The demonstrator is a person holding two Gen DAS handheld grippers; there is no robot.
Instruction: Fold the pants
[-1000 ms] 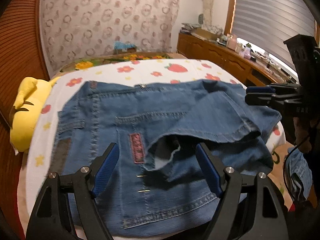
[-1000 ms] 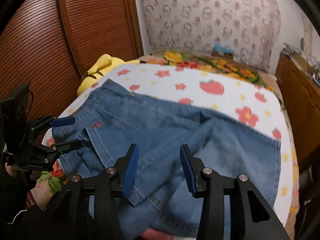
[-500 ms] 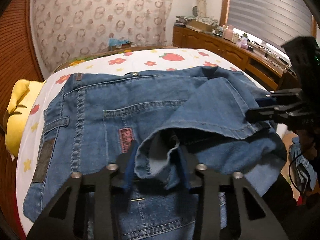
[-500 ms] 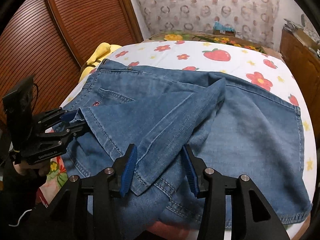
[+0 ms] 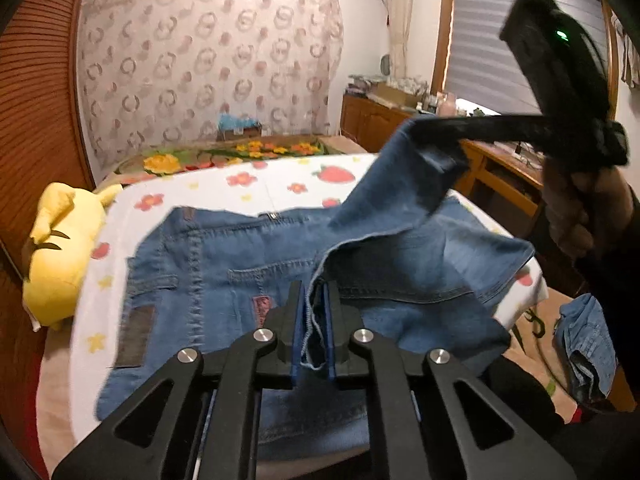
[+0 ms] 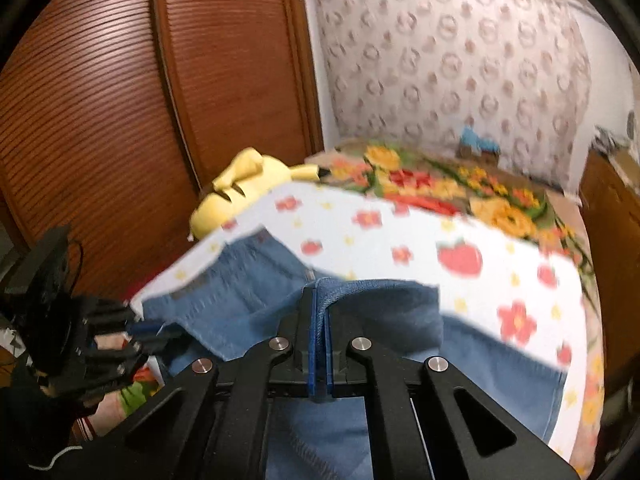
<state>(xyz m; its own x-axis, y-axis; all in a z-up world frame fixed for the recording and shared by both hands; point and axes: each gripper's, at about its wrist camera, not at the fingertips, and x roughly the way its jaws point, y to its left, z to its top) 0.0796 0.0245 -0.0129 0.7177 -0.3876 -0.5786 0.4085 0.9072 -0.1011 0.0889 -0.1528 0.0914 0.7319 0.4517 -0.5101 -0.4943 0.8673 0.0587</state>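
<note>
We see the jeans [image 5: 208, 276] spread across the middle of the flowered sheet [image 5: 280, 180], waistband toward the yellow plush toy [image 5: 60, 248] at left. Our left gripper [image 5: 314, 308], lower centre, pinches a frayed hem. Our right gripper [image 6: 319, 320] is clamped on another denim edge, probably the same leg, lifted at the upper right of the left view.

The pants [image 5: 224, 280] lie on the bed [image 5: 280, 184], the plush toy [image 5: 60, 248] at their nine o'clock against the cupboard doors [image 6: 120, 120]. At three o'clock stands the sideboard [image 5: 500, 168], under the window [image 5: 488, 40].
</note>
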